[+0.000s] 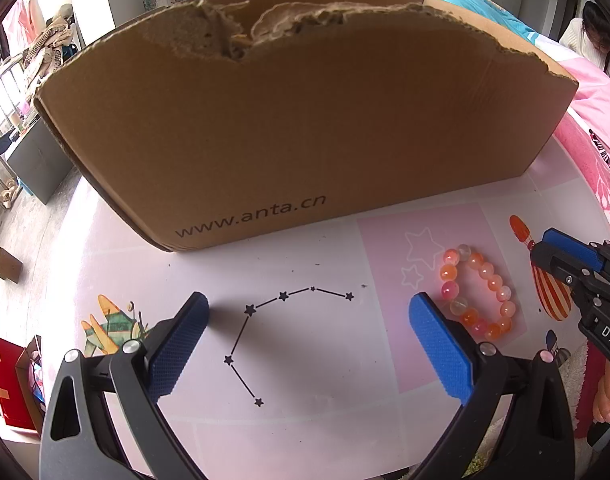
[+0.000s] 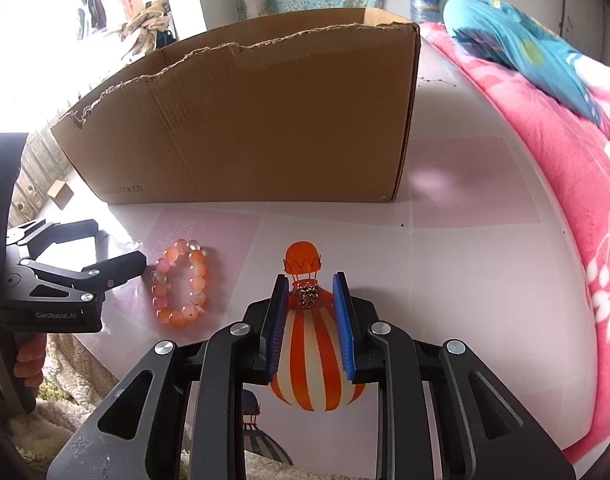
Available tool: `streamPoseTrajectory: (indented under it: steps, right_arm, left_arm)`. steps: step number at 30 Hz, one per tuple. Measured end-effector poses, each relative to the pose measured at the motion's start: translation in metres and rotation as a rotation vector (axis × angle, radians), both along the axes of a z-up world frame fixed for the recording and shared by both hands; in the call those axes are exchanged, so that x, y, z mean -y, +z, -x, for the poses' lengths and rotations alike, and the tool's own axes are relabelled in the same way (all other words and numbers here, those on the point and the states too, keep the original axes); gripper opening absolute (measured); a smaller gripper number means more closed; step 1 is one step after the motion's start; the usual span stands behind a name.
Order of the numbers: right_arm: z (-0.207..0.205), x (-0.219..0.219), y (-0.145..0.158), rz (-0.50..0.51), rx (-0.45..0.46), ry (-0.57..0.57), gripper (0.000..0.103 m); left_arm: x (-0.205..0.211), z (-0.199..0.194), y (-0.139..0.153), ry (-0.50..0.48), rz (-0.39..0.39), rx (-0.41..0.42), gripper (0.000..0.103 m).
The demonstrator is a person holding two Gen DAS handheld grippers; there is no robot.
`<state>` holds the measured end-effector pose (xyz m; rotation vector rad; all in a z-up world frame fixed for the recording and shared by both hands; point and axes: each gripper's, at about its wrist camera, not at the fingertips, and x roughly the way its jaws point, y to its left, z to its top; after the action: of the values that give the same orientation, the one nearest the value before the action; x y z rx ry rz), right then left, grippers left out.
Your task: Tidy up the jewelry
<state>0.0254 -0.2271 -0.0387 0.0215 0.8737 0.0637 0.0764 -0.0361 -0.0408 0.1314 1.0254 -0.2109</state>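
A bracelet of orange and pink beads [image 1: 477,294] [image 2: 181,284] lies flat on the white printed table [image 1: 305,420]. My left gripper [image 1: 309,300] stands wide open over a printed star line; its right finger sits just left of the bracelet, apart from it. In the right wrist view the left gripper [image 2: 105,248] comes in from the left, beside the beads. A small bunch of gold chain links [image 2: 308,295] lies on the printed striped balloon. My right gripper [image 2: 310,280] straddles it, with a narrow gap on both sides and no pad touching. The right gripper [image 1: 553,256] shows at the right edge.
A torn-topped brown cardboard box [image 1: 297,120] [image 2: 245,120] stands across the back of the table. A pink blanket [image 2: 565,160] borders the right side and a fluffy cream cloth [image 2: 73,364] the near edge. A person [image 1: 593,36] sits far right.
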Motion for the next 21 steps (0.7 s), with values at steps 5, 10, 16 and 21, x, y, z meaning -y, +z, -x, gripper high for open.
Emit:
streamPoseTrajectory:
  steps: [5, 10, 16, 21]
  right_arm:
    - [-0.001, -0.001, 0.000, 0.034, 0.003, -0.007, 0.018]
    - [-0.005, 0.012, 0.000, -0.025, -0.006, -0.038, 0.003]
    - [-0.011, 0.023, -0.002, -0.094, -0.006, -0.062, 0.002]
    - [-0.011, 0.027, -0.002, -0.116, -0.001, -0.071, 0.002]
  left_arm:
    - [0.000, 0.000, 0.000, 0.001, 0.000, 0.000, 0.099]
    - [0.000, 0.002, 0.000, 0.009, 0.002, 0.004, 0.099]
    - [-0.002, 0.010, 0.000, 0.005, 0.008, 0.033, 0.099]
    - [-0.002, 0.014, -0.001, -0.024, 0.010, 0.045, 0.099]
